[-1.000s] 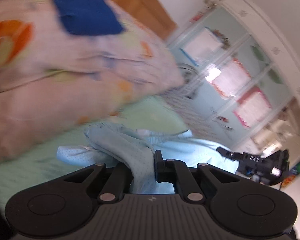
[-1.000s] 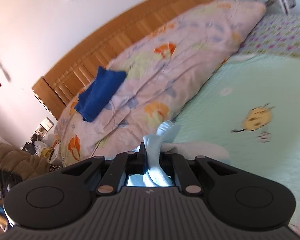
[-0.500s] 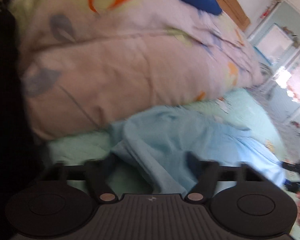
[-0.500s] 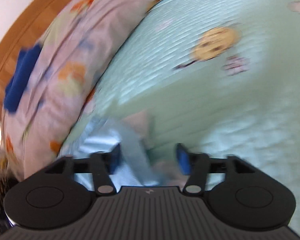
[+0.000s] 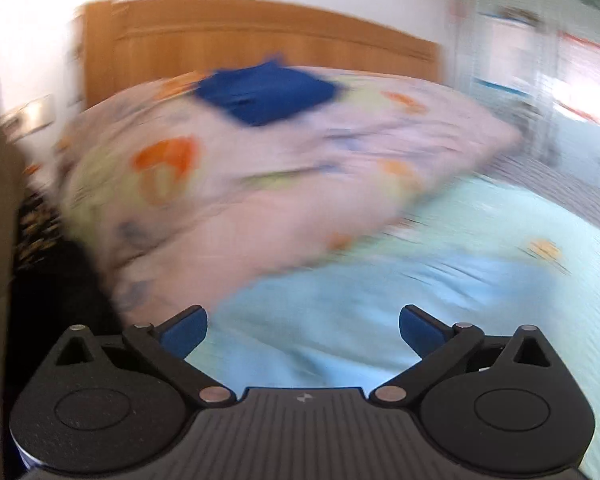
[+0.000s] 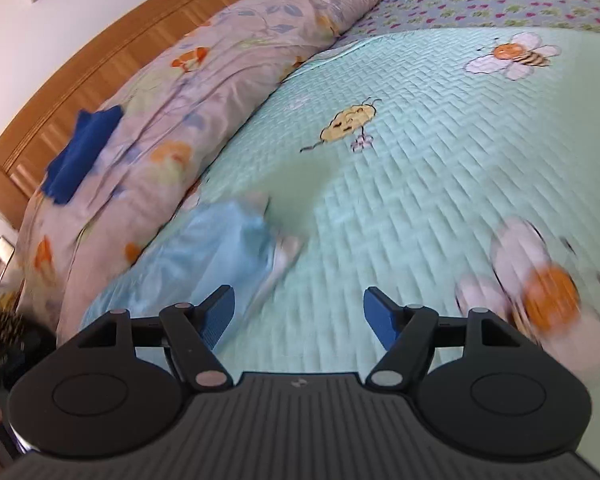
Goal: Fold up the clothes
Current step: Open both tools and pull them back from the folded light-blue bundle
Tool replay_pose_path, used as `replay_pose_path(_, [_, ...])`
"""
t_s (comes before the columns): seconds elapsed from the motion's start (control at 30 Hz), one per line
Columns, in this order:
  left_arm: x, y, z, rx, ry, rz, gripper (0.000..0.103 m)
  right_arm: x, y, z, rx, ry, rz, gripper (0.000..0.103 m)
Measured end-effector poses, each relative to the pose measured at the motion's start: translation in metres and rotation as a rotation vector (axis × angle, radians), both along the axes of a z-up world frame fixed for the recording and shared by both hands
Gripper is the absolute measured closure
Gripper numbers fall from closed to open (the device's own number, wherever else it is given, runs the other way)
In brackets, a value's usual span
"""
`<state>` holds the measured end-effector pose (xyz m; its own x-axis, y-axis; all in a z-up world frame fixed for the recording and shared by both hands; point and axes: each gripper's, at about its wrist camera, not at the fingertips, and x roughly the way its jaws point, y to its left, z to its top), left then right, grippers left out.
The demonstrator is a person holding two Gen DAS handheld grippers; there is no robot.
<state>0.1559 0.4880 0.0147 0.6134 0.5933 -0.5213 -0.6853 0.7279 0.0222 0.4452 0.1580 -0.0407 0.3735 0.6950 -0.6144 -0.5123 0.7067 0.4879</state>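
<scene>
Left tool (image 5: 302, 330) opening, right tool (image 6: 298, 314) spread wide — both empty, light-blue garment (image 6: 204, 248) on bed.

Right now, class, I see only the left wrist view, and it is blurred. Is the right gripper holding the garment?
Observer: No. The right gripper is open, and only bedspread shows between its pads.
Operator: Where is the garment from there?
Observer: The garment lies on the bedspread ahead and to the left of that gripper, outside the gap between the pads.
Operator: Which part is nearest the gap?
Observer: Its pale hem, which points towards the middle of the bed.
</scene>
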Motion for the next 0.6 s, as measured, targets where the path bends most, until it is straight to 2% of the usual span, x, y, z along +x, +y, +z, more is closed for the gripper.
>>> replay_pose_path(0.17, [0.026, -0.122, -0.005, 0.013, 0.047, -0.285, 0.001, -0.073, -0.046, 0.007, 0.021, -0.05, -0.061, 0.025])
replay_pose_path(0.27, [0.038, -0.192, -0.015, -0.018, 0.08, -0.421, 0.001, -0.11, -0.086, 0.005, -0.035, -0.065, -0.147, 0.024])
replay_pose_path(0.37, [0.041, -0.258, -0.022, -0.036, 0.087, -0.526, 0.001, -0.144, -0.132, 0.005, -0.126, -0.075, -0.264, 0.024])
replay_pose_path(0.47, [0.036, -0.315, -0.026, -0.025, 0.105, -0.613, 0.001, -0.177, -0.183, 0.007, -0.174, -0.095, -0.369, 0.023])
replay_pose_path(0.6, [0.022, -0.358, -0.027, -0.019, 0.116, -0.698, 0.001, -0.205, -0.231, 0.002, -0.193, -0.099, -0.439, 0.022])
